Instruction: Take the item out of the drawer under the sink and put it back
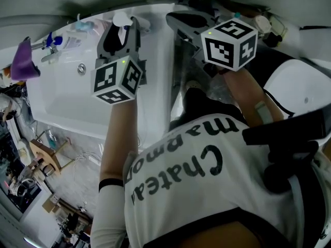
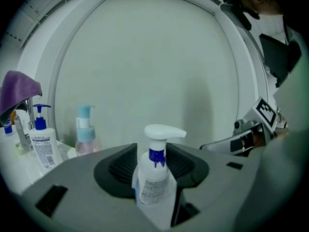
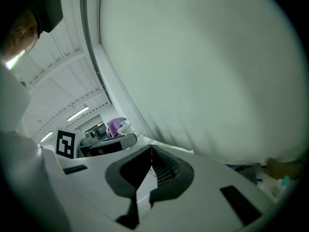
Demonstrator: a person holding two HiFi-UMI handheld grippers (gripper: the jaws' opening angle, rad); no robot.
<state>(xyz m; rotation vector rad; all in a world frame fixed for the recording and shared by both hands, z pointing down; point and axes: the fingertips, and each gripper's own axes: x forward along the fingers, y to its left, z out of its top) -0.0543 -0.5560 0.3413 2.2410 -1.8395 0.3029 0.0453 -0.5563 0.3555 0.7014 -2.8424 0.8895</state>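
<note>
The left gripper [image 2: 152, 153] is holding its fingers [image 2: 120, 166] apart, with a white pump bottle [image 2: 153, 185] standing between them. The right gripper [image 3: 151, 151] is hovering with fingers closed, empty.

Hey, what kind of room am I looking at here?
Probably a bathroom: a white sink, a tap at its rim, and a pump bottle beside it.

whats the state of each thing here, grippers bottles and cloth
left gripper, open, white-top bottle between jaws
right gripper, shut, empty
white-top bottle, upright
blue-pump bottle, upright
pink bottle, upright
cloth, draped, hanging
</note>
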